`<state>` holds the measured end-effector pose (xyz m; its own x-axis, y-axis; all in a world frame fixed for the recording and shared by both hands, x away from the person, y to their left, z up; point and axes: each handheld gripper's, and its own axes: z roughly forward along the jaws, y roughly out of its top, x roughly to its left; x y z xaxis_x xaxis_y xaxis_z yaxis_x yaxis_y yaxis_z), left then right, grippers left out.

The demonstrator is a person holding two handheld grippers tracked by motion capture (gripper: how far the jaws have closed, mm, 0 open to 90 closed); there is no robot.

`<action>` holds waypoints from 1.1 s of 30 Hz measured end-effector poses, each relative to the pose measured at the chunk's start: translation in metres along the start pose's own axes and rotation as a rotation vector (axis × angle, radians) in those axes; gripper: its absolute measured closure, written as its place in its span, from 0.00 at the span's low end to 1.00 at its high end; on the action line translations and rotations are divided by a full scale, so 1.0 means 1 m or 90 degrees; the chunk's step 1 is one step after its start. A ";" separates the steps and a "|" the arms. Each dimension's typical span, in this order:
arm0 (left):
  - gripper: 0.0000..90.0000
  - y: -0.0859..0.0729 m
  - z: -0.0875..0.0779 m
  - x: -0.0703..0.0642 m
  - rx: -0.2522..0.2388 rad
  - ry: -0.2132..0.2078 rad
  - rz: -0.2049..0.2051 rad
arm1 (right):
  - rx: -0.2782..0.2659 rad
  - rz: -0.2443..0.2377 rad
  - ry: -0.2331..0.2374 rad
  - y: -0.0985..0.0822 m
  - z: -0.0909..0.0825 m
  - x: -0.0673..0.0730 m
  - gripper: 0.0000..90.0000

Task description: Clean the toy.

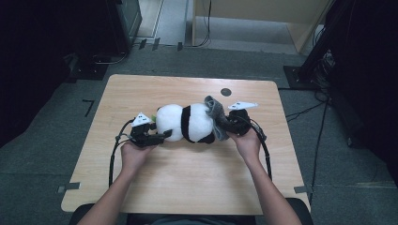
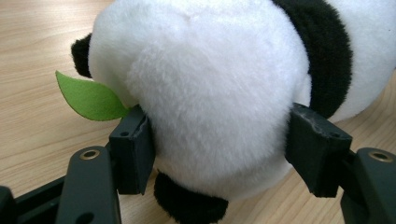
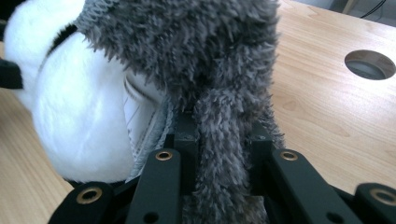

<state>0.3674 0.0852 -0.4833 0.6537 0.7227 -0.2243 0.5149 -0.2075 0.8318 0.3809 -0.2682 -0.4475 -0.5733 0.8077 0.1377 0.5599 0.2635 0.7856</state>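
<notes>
The plush panda (image 1: 185, 123) lies on its side near the middle of the worktop (image 1: 187, 187), somewhat toward the far edge, its head toward the left edge and its rear toward the right edge, where a grey fuzzy garment (image 1: 214, 108) bunches against it. The left gripper (image 1: 162, 137) has its jaws clamped on the panda's white head, pads pressing into the fur on either side, with a green felt leaf (image 2: 91, 99) sticking out beside one pad. The right gripper (image 1: 224, 125) has its jaws clenched tight on a fold of the grey garment, the fuzzy strip running down between them in the right gripper view. The step in hand looks like working the garment along the panda's body, so the left grip should hold the head firm and steady as an anchor while the right draws the cloth along the toy's length, keeping the fold pinched deep enough not to slip and pulling evenly so the plush does not twist. Both forearms come in from the near edge; the left hand (image 1: 133, 154) lies low and level, its gripper pointing right, while the right hand (image 1: 247, 143) angles its gripper leftward and inward toward the panda's rear.
</notes>
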 end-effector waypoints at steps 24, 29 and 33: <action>0.34 -0.003 -0.001 0.000 -0.004 0.003 0.003 | 0.103 0.031 0.007 -0.022 0.020 -0.015 0.82; 0.34 -0.002 -0.001 -0.001 -0.002 0.005 0.005 | 0.073 0.039 -0.005 -0.013 0.005 -0.019 0.83; 0.34 -0.002 -0.002 -0.003 -0.001 0.007 0.006 | 0.038 0.030 -0.016 -0.005 -0.009 -0.018 0.83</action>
<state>0.3640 0.0847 -0.4834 0.6525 0.7280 -0.2104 0.5072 -0.2133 0.8350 0.3832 -0.2892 -0.4488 -0.5308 0.8327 0.1579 0.6208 0.2551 0.7413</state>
